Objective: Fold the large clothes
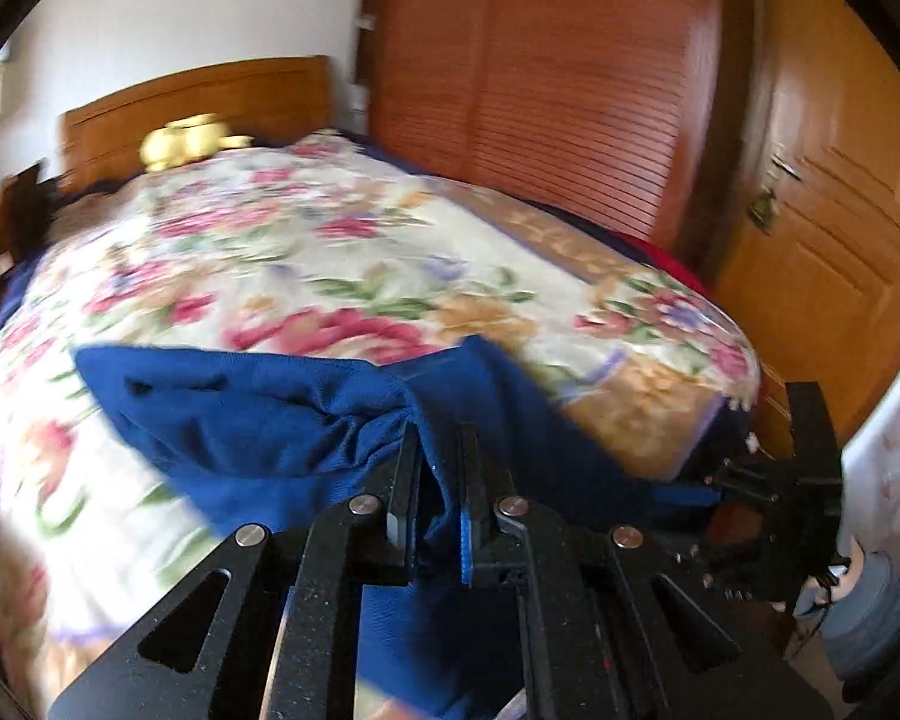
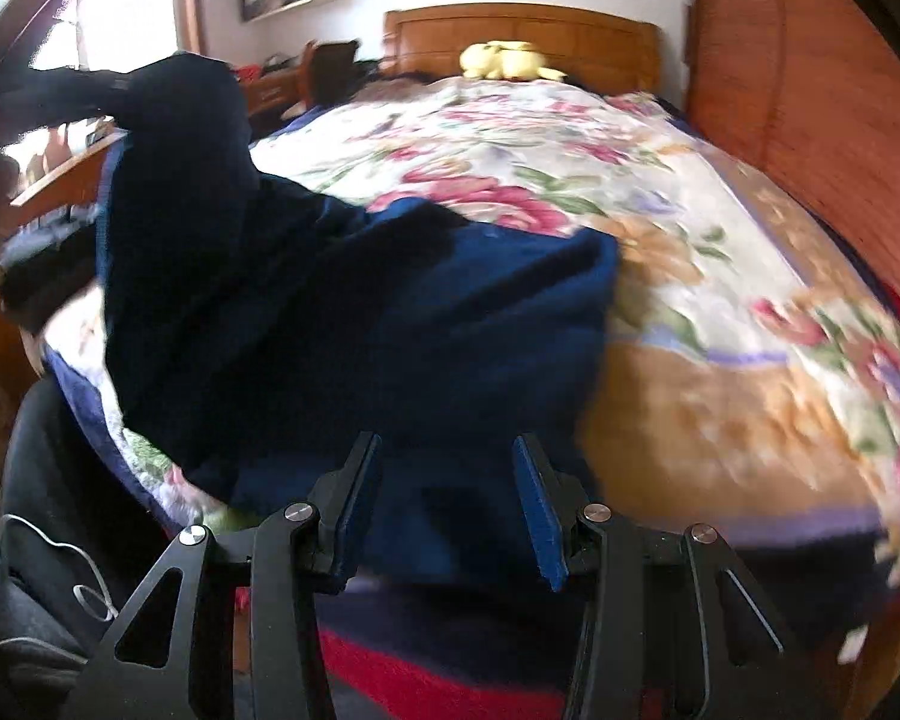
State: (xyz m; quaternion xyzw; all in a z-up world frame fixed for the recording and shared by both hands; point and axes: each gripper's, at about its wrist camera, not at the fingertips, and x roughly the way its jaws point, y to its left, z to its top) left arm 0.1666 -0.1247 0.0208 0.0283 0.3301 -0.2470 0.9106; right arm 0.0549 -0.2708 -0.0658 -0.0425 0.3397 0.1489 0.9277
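Garment: a dark blue knitted sweater [image 1: 258, 420] lies at the near end of the bed, part of it lifted off the blanket; in the right wrist view it fills the 9 to 7 o'clock area [image 2: 342, 324], one part raised high at 10 o'clock.
Left hand-held gripper [image 1: 441, 480]: jaws nearly closed, pinching a bunched fold of the sweater between the pads; the cloth fans out from the grip toward 10 o'clock.
Right hand-held gripper [image 2: 447, 504]: jaws about half open, hovering over the sweater's near edge; the pads do not press on the cloth. In the left wrist view it shows at 4 o'clock [image 1: 804, 480].
Blanket: a floral blanket [image 1: 330, 264] covers the bed under the sweater, cream with pink flowers and a tan border.
Toy: a yellow soft toy [image 2: 507, 60] sits at the head of the bed, at 12 o'clock, against the wooden headboard [image 2: 522, 27].
Surroundings: a slatted wooden wardrobe [image 1: 570, 90] stands at 1 o'clock, a wooden door [image 1: 840, 228] at 3 o'clock.
Sharpness: both views are blurred.
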